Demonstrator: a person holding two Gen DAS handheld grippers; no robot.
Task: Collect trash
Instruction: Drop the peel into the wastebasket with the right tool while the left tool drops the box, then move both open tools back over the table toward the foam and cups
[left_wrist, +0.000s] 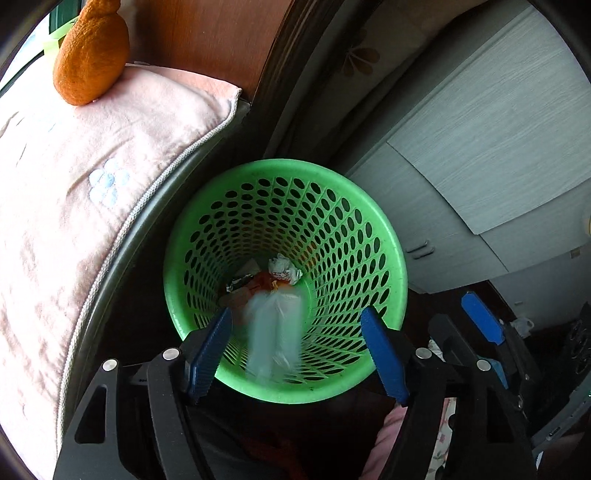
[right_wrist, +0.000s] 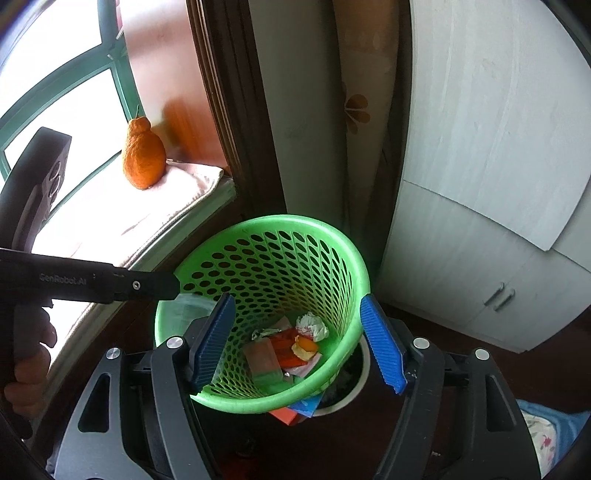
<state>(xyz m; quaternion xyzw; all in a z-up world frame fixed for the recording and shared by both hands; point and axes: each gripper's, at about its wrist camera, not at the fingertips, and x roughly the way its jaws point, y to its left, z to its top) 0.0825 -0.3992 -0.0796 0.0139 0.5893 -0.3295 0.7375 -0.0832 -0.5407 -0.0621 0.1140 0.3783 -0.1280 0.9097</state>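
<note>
Bedside floor, green bin (left_wrist: 384, 236) w/ trash (right_wrist: 295, 347)

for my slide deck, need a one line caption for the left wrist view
Open left gripper above the green basket as a blurred clear plastic wrapper drops toward the trash inside.

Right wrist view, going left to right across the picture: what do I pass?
Left claw's black body → orange fruit on the cushion → green basket → patterned curtain → pale cabinet with its handles.
</note>
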